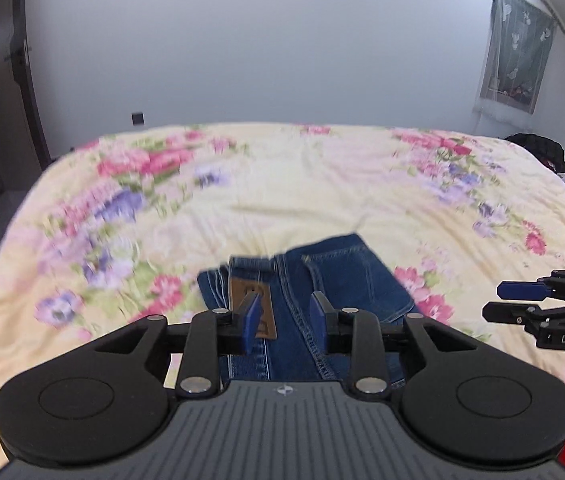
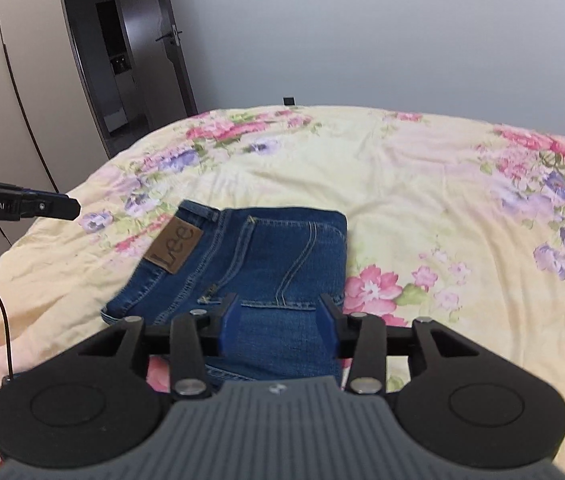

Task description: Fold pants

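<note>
Dark blue jeans [image 2: 258, 264] lie folded into a compact rectangle on the floral bedspread [image 2: 422, 200], with the brown leather "Lee" patch [image 2: 174, 249] facing up at their left. They also show in the left wrist view [image 1: 322, 280]. My left gripper [image 1: 286, 320] is open and empty, hovering above the near part of the jeans over the patch [image 1: 252, 312]. My right gripper [image 2: 278, 324] is open and empty above the near edge of the jeans. It also shows at the right edge of the left wrist view [image 1: 506, 300].
The bed fills both views, with a plain wall behind. A doorway [image 2: 118, 64] and wardrobe doors [image 2: 22, 92] stand to the left. A curtained window [image 1: 518, 48] and dark clutter [image 1: 542, 156] sit at the right. A black cable [image 2: 2, 312] hangs at the left.
</note>
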Available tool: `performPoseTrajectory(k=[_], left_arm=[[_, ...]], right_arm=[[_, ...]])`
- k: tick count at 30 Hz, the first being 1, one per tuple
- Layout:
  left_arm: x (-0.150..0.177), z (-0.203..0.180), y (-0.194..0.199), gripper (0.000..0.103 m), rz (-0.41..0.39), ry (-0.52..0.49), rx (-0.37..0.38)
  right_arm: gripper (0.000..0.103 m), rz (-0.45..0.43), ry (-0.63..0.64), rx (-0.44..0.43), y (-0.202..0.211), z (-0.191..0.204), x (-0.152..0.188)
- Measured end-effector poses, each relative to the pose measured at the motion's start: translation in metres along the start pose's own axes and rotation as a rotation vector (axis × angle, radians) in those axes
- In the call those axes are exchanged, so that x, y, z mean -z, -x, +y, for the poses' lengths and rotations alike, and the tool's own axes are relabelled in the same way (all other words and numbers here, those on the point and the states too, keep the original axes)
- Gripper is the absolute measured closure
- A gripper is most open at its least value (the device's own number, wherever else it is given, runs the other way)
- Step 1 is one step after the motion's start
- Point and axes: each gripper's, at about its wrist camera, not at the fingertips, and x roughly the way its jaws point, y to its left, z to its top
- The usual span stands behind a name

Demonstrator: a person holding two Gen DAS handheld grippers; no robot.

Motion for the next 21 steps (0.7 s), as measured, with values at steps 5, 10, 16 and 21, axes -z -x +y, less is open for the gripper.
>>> performPoseTrajectory(k=[5, 10, 16, 21], left_arm=[[-0.018, -0.019, 0.057, 0.053, -0.035, -0.051, -0.043], [-0.011, -0.034, 0.094, 0.033, -0.064, -0.079, -0.091], [0.035, -0.061, 0.09, 0.014, -0.118, -0.069, -0.215], [0.079, -0.075, 0.064, 0.014, -0.104, 0.024, -0.224]], right_arm=[[0.054, -0.064, 0.004, -0.023, 0.045, 0.019, 0.001], [0.045, -0.128, 0.002, -0.02, 0.08, 0.038, 0.018], [0.032, -0.162, -0.034, 0.037, 0.096, 0.051, 0.054], [0.024, -0.157, -0.015, 0.093, 0.092, 0.054, 0.079]])
